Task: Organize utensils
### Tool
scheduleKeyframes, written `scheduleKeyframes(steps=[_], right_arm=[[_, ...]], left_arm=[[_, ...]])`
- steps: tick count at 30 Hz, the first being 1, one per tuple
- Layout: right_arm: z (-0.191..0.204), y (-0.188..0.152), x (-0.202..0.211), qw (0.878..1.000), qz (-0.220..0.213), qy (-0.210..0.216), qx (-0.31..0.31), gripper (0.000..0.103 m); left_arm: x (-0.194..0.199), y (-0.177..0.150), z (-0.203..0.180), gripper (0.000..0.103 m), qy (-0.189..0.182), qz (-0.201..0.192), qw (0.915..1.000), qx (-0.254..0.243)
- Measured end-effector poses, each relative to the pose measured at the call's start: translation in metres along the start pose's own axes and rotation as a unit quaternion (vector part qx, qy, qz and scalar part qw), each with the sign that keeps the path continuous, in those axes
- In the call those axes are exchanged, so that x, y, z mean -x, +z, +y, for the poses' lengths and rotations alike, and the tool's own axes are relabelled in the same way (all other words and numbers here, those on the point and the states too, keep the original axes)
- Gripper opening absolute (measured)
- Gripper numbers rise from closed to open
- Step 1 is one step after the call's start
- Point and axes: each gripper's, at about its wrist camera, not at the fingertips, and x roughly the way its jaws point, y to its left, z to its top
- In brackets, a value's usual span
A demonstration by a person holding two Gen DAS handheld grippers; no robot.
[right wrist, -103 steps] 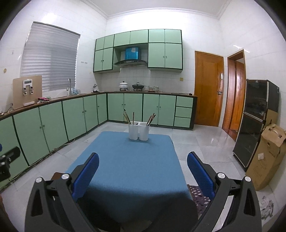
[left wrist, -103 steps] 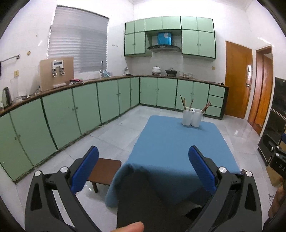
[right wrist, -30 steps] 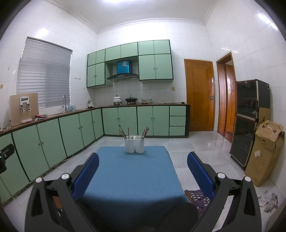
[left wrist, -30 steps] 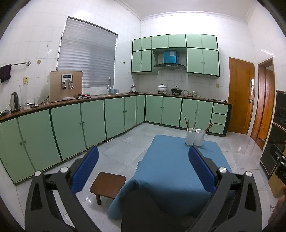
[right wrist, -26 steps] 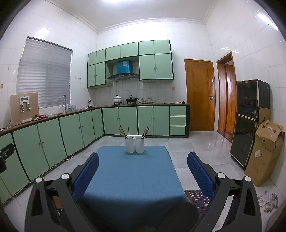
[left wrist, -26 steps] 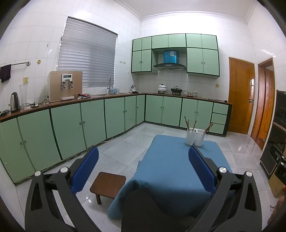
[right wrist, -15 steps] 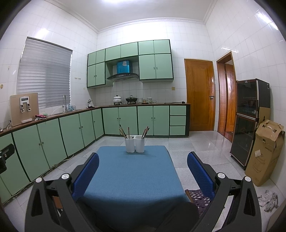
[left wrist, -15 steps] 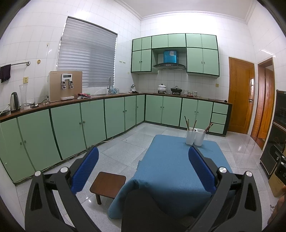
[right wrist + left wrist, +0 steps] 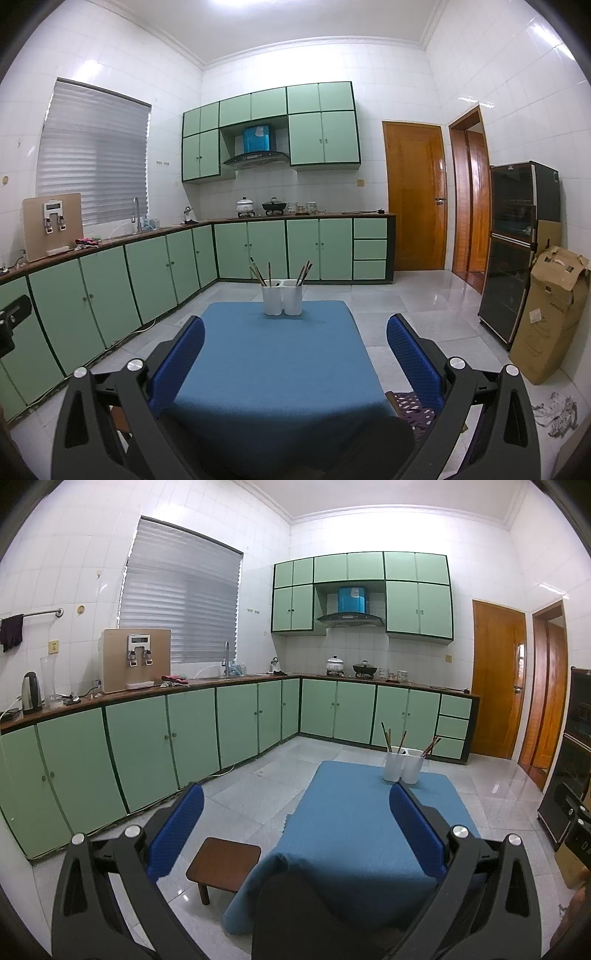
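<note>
Right wrist view looks down the length of a table (image 9: pixel 280 354) draped in blue cloth, with two white holders (image 9: pixel 282 297) standing side by side at its far end, touching each other. Thin brown chopsticks (image 9: pixel 258 273) lean out of the left-hand cup and a second bunch (image 9: pixel 303 272) tilts from the right-hand one. The right gripper (image 9: pixel 295 332) hangs above the near edge with its blue, dimpled pads (image 9: pixel 413 354) spread wide and holding nothing — well apart from the holders, with only bare cloth between.

From the left wrist view the table sits off to the right, and the left gripper (image 9: pixel 295 805) is likewise splayed wide and empty over the near corner of the cloth, where the fabric folds down in a soft rounded drape. A small dark wooden stool (image 9: pixel 223 860) with a square top stands on the glossy grey floor tiles just beside that corner. Pale green cabinet doors (image 9: pixel 147 738) with dark trim run under a brown counter along two walls. Off to the right stand two orange-brown wooden doors (image 9: pixel 415 195), a tall black glass-fronted cabinet (image 9: pixel 517 243), and a crumpled cardboard box (image 9: pixel 550 314) just beside it.
</note>
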Motion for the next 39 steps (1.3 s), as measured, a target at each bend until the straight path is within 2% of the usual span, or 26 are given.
scheduleKeyframes(steps=[39], right_arm=[[0.0036,-0.0087,-0.0038,1.000,0.005,0.001,-0.001,0.097]], left_arm=[[-0.0074,-0.0044,0.0023,0.098,-0.002,0.007,1.0000,0.000]])
